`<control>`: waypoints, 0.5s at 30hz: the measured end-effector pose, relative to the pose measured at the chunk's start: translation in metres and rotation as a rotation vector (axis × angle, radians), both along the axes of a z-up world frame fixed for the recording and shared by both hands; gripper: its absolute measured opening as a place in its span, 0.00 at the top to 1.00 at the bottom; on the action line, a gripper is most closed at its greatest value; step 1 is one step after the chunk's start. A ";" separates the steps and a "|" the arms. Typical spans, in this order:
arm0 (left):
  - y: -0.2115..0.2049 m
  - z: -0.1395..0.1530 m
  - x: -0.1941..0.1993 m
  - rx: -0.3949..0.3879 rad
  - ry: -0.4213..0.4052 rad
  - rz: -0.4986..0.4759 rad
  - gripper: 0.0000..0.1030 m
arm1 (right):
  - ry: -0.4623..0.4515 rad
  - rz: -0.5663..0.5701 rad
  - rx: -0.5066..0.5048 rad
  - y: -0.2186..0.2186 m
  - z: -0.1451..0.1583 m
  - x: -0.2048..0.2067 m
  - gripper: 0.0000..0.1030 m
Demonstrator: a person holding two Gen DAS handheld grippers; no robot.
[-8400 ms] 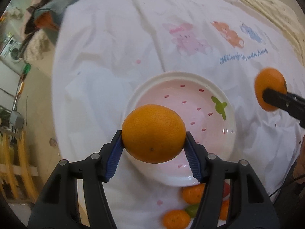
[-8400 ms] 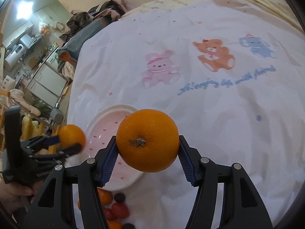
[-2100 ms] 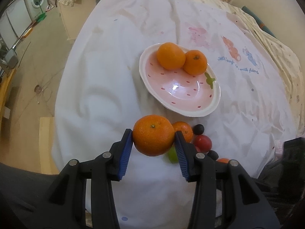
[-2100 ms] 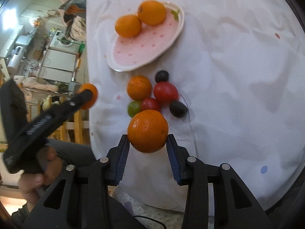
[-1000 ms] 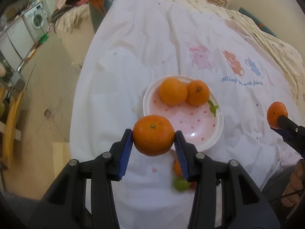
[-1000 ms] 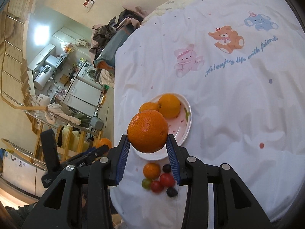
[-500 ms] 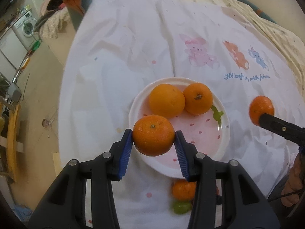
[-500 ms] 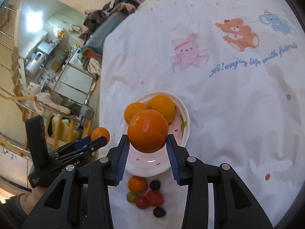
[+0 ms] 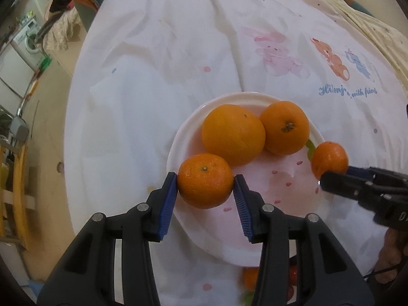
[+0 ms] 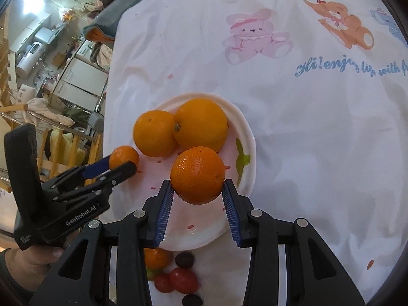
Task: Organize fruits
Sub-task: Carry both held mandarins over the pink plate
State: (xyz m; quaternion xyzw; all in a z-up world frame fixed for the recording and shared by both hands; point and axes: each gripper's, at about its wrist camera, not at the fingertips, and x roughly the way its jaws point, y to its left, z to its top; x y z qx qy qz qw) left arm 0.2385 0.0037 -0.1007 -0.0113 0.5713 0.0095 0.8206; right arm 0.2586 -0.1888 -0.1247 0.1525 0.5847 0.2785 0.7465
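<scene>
A pink-and-white plate [image 9: 285, 232] [image 10: 244, 137] holds two large oranges [image 9: 233, 137] [image 9: 284, 127], also in the right wrist view [image 10: 155, 133] [image 10: 201, 125]. My left gripper [image 9: 205, 191] is shut on a small orange [image 9: 205, 180] over the plate's near left rim; it shows in the right wrist view [image 10: 124, 156]. My right gripper [image 10: 198, 192] is shut on another small orange [image 10: 198, 174] over the plate's near part; it shows in the left wrist view [image 9: 329, 159].
A white cloth with cartoon animals [image 10: 255, 35] covers the table. Below the plate lie a small orange [image 10: 156, 257], a green fruit [image 10: 152, 273], red fruits [image 10: 183, 283] and dark fruits [image 10: 184, 259]. The table's left edge drops to the floor [image 9: 43, 132].
Both grippers have moved closer to the plate with their oranges. The left one now hangs over the plate's rim and the right one over its inside.
</scene>
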 end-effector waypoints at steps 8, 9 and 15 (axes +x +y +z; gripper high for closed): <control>0.000 -0.006 0.007 -0.007 0.021 0.012 0.60 | 0.044 0.011 -0.033 0.005 -0.014 0.003 0.59; -0.001 -0.007 0.008 -0.005 0.023 0.013 0.60 | 0.043 0.012 -0.034 0.005 -0.014 0.004 0.59; 0.004 -0.014 0.010 -0.027 0.042 0.021 0.60 | 0.034 0.008 -0.045 0.005 -0.013 0.005 0.58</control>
